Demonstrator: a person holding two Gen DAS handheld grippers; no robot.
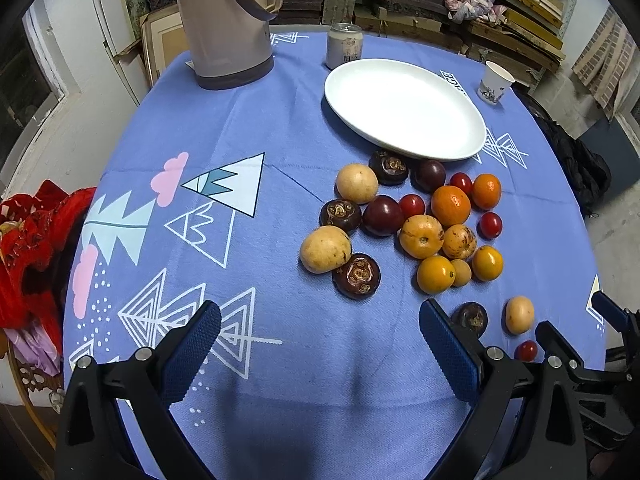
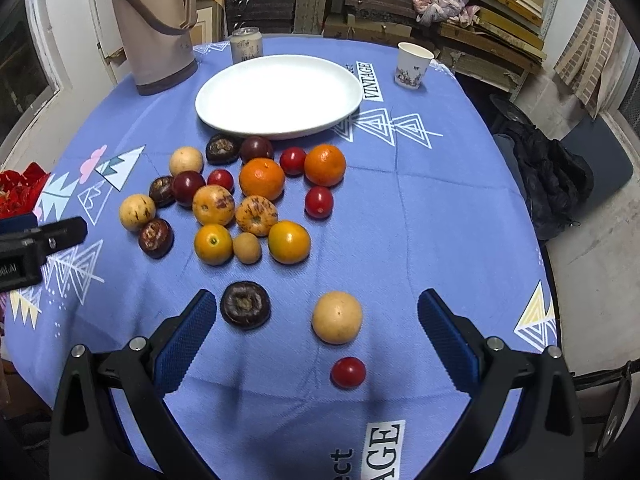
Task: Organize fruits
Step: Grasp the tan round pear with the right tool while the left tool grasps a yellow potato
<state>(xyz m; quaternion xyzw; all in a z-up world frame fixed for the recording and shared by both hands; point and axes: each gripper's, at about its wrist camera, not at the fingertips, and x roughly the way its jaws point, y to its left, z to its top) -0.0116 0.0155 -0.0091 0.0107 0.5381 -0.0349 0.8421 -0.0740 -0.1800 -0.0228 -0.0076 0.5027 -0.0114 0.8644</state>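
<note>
A white plate (image 1: 404,108) (image 2: 280,96) lies empty on the blue cloth, past a heap of fruit: two oranges (image 2: 262,179), yellow-orange fruits (image 2: 213,244), pale round fruits (image 1: 325,249), dark brown ones (image 1: 357,276) and small red ones (image 2: 319,202). Three pieces lie apart, closer in: a dark one (image 2: 245,305), a pale one (image 2: 337,317) and a small red one (image 2: 348,372). My right gripper (image 2: 316,320) is open just above these three. My left gripper (image 1: 320,336) is open over bare cloth to the left of the heap; part of it (image 2: 44,236) shows at the right view's left edge.
A beige thermos jug (image 2: 154,24) and a can (image 2: 246,46) stand behind the plate, a paper cup (image 2: 414,65) at the back right. Red cloth (image 1: 36,240) lies off the table's left edge. Shelves of boards fill the back wall. A dark bag (image 2: 548,184) lies on the floor to the right.
</note>
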